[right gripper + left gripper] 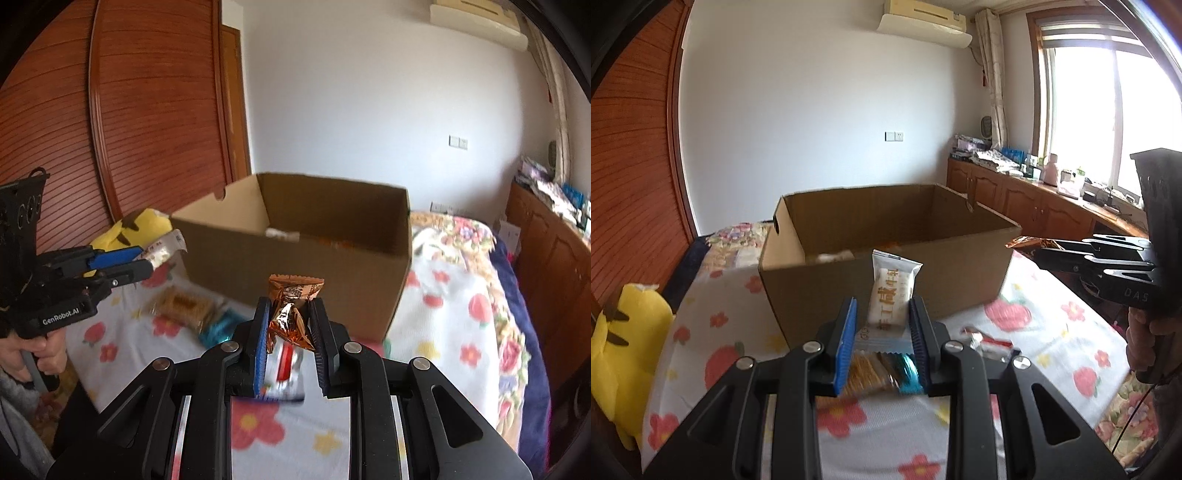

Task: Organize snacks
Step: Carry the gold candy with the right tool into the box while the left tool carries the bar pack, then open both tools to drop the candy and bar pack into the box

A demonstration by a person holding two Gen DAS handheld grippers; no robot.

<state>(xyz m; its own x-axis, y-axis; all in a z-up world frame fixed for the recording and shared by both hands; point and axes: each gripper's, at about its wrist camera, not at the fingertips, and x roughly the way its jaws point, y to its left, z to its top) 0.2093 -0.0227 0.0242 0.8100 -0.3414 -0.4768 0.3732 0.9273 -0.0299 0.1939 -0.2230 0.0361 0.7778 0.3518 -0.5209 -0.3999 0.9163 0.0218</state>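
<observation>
An open cardboard box point(886, 280) point(295, 266) stands on the flowered bedsheet, with a few snacks dimly seen inside. My left gripper point(882, 314) is shut on a white snack packet point(892, 291), held upright just in front of the box; the packet also shows in the right wrist view point(162, 251). My right gripper point(288, 314) is shut on a copper foil snack packet point(293, 310), held above the bed short of the box; it also shows in the left wrist view point(1027, 243). A clear cracker pack point(868, 373) point(181, 306), a blue wrapper point(908, 373) point(218, 328) and a red-and-white packet point(990, 343) point(286, 369) lie on the sheet.
A yellow plush toy point(624, 347) point(133, 225) lies at the bed's left side by the wooden wardrobe point(147, 110). A low wooden cabinet point(1027, 199) with clutter runs under the window at the right.
</observation>
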